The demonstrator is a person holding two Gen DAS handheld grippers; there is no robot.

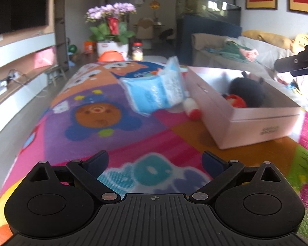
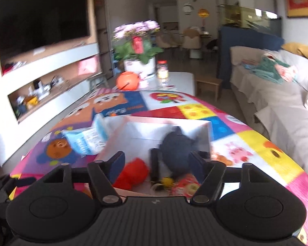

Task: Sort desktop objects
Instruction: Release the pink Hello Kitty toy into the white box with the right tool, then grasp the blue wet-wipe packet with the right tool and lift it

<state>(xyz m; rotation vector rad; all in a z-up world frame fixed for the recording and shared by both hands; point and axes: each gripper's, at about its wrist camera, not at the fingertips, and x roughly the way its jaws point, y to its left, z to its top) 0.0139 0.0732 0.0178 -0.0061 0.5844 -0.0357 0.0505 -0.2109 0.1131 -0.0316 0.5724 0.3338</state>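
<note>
A pale pink open box (image 1: 254,121) stands on the colourful mat; it also shows in the right wrist view (image 2: 166,127). Inside lie a black plush toy (image 1: 246,92) (image 2: 176,147), a red toy (image 1: 236,100) (image 2: 133,173), a black stick (image 2: 154,168) and small items. A blue-and-white plastic packet (image 1: 154,92) (image 2: 86,139) leans left of the box. A white-and-red bottle (image 1: 192,108) lies beside the box wall. My left gripper (image 1: 155,163) is open and empty above the mat, well short of the packet. My right gripper (image 2: 157,163) is open and empty over the box's near end.
A flower pot (image 2: 139,65), an orange ball (image 2: 127,81) and a jar (image 2: 163,69) stand at the table's far end. A sofa (image 2: 277,94) runs along the right. A TV unit (image 1: 16,65) runs along the left. A wooden stool (image 2: 208,84) stands beyond the table.
</note>
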